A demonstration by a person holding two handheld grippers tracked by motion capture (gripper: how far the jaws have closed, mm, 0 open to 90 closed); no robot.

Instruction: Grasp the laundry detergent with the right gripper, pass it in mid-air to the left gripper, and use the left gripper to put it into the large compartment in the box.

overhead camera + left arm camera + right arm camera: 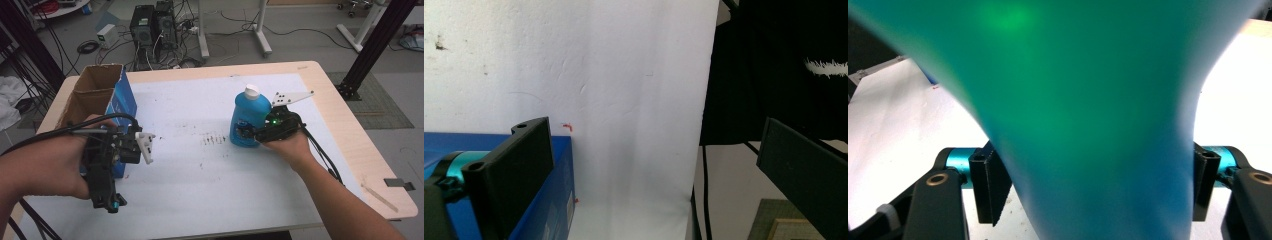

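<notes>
A: Where does the blue bottle stand?

B: Upright on the white sheet that covers the table, a little right of the middle, its white cap on top. In the right gripper view its body rises between the two black jaws, close to the lens.

A: And the right gripper?

B: It comes at the bottle from the right, low on the body. Its jaws sit against both flanks of the bottle, clenched on it, and the bottle's base rests on the sheet. The grey three-cornered plate sticks up beside the cap.

A: What about the left gripper?

B: It is held near the left edge of the table, jaws spread wide with nothing between them. In the left gripper view one jaw lies over the blue box and the other hangs past the edge of the sheet.

A: Anything crowding the bottle?

B: No. The blue box, open at the top with brown cardboard flaps, stands at the far left, just beside the left gripper and well apart from the bottle. Some small dark marks on the sheet lie just left of the bottle. A flat wooden stick lies on the bare wood near the right corner. Behind the table, computer towers and cables sit on the floor.
</notes>
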